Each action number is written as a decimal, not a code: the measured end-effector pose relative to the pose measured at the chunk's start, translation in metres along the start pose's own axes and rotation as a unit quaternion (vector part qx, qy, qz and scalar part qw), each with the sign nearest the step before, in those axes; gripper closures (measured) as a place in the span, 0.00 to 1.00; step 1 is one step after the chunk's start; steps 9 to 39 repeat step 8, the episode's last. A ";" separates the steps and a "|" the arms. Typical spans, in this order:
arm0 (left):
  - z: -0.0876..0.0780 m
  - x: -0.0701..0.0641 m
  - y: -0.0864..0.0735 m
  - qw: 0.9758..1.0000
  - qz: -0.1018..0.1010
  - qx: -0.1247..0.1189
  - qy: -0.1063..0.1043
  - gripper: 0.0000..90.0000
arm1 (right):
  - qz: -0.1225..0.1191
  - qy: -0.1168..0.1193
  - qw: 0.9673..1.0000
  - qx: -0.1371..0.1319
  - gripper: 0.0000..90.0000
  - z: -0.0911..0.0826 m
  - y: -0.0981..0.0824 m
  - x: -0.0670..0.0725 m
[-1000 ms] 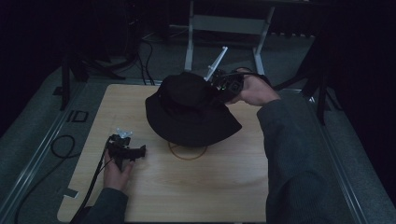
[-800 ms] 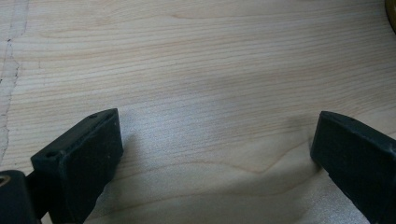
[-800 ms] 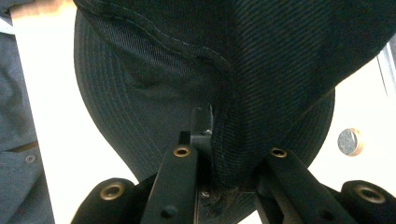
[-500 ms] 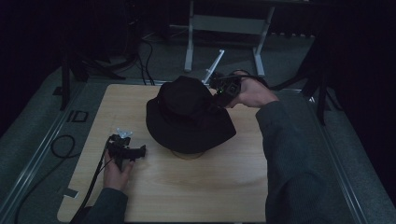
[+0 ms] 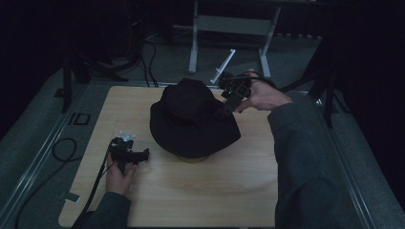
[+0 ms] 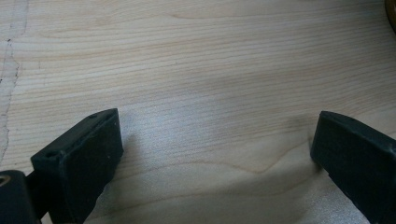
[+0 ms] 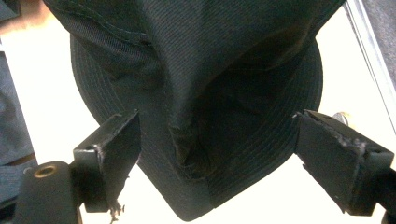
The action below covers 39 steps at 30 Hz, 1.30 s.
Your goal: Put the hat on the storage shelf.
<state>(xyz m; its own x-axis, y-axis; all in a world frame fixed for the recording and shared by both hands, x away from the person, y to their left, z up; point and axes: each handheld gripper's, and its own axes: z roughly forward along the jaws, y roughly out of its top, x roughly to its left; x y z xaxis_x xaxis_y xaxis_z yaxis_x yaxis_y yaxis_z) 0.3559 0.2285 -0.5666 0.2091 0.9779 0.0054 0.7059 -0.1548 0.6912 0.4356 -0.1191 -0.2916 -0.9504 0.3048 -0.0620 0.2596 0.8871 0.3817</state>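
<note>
A black bucket hat sits over a round wooden stand in the middle of the light wooden table. My right gripper is at the hat's right side, against the crown. Its jaws have just been opening and now stand open. In the right gripper view a fold of the hat lies between the jaws of the right gripper, with a gap on each side. My left gripper rests low at the table's left, open. The left gripper view has bare wood between the jaws of the left gripper.
A metal frame and a white bar stand on the floor behind the table. Cables lie on the floor at the left. The wooden stand's edge peeks into the left gripper view's top right corner.
The hat, lifted and tilted before, has come down over the stand and covers its ring. The right gripper's jaws have let go of it. The left gripper has not moved.
</note>
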 end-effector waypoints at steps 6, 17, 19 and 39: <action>0.000 0.000 0.000 1.000 0.000 0.000 0.000 0.03 | 0.004 -0.007 1.000 -0.006 0.15 -0.003 -0.003 -0.001; 0.000 0.000 0.000 1.000 0.000 0.000 0.000 0.03 | 0.006 -0.006 1.000 -0.008 0.15 -0.004 -0.004 -0.001; 0.000 0.000 0.000 1.000 0.000 0.000 0.000 0.03 | 0.006 -0.006 1.000 -0.008 0.15 -0.004 -0.004 -0.001; 0.000 0.000 0.000 1.000 0.000 0.000 0.000 0.03 | 0.006 -0.006 1.000 -0.008 0.15 -0.004 -0.004 -0.001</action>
